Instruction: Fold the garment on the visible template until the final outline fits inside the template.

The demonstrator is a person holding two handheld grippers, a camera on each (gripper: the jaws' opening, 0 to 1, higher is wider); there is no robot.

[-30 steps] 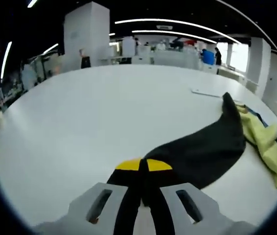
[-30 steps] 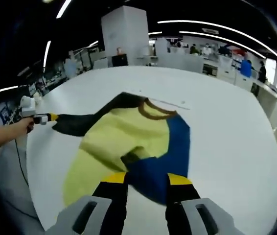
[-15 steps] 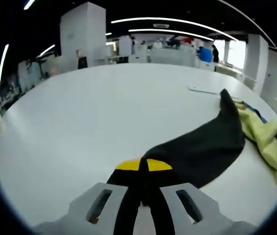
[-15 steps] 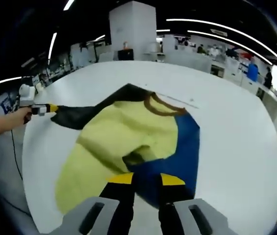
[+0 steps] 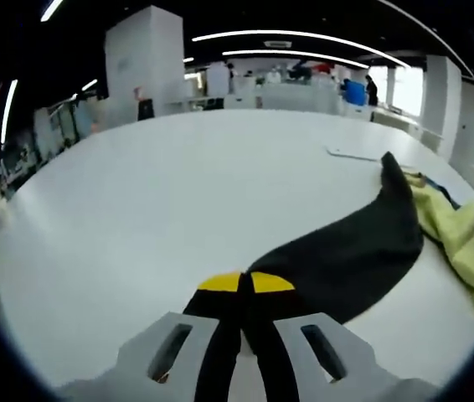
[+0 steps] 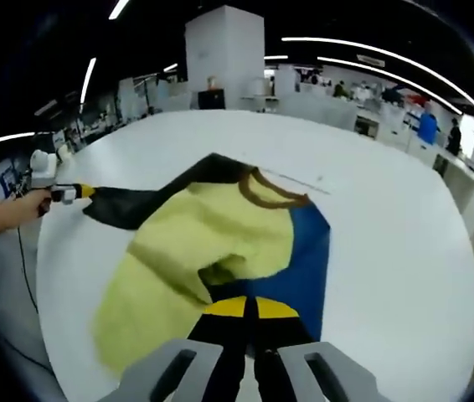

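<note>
Your left gripper pinches the garment's black sleeve; your right gripper is clamped on the blue hem of the garment, spread on the table.

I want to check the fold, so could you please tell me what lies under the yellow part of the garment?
Under the yellow part, a blue panel shows at one side and a black sleeve at the other, all on the white table. Whatever lies beneath the yellow itself is covered.
</note>
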